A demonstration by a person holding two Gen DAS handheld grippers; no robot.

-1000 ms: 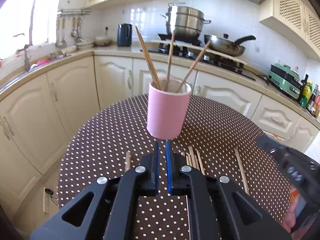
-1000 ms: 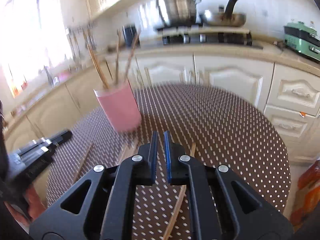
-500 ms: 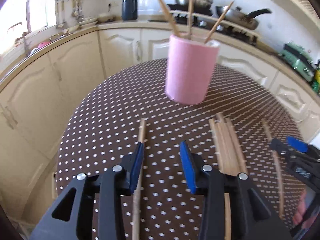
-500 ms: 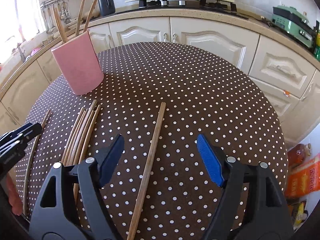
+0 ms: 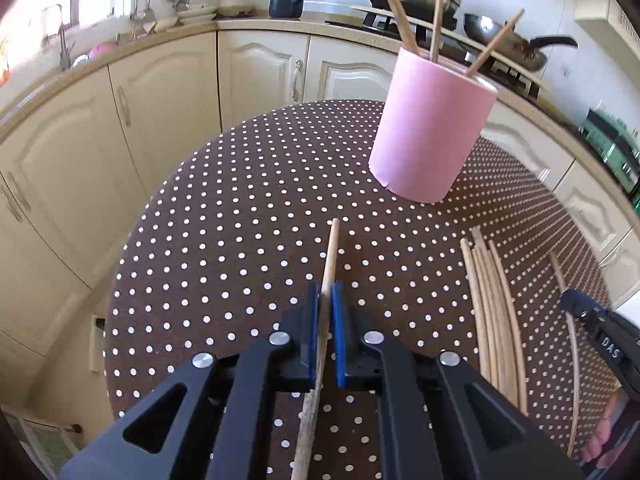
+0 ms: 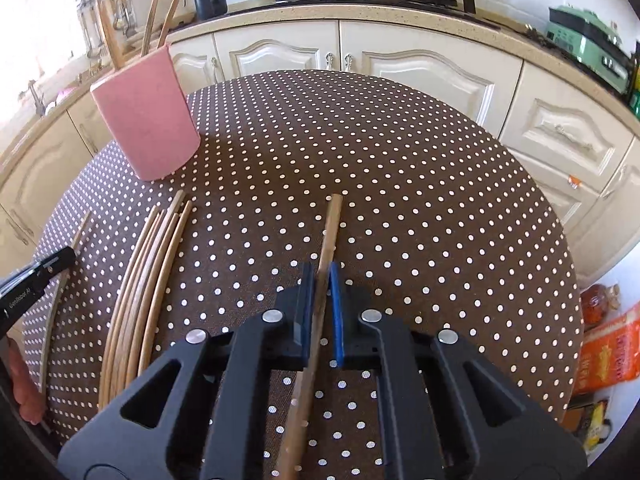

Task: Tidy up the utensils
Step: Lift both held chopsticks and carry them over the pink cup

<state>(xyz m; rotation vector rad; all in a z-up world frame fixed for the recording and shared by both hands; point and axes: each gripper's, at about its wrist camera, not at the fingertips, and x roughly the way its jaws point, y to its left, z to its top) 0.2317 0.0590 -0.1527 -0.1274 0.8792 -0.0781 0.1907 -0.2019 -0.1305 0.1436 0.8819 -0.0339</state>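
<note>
Loose chopstick bundle (image 5: 494, 312) between both clamped chopsticks; pink holder (image 5: 430, 128) beyond.

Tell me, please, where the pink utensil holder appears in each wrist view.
Left wrist view: pink utensil holder sits upper right, beyond the left gripper.
Right wrist view: the holder sits upper left.
Shared landmark: the bundle of loose chopsticks lying on the dotted tablecloth.
</note>
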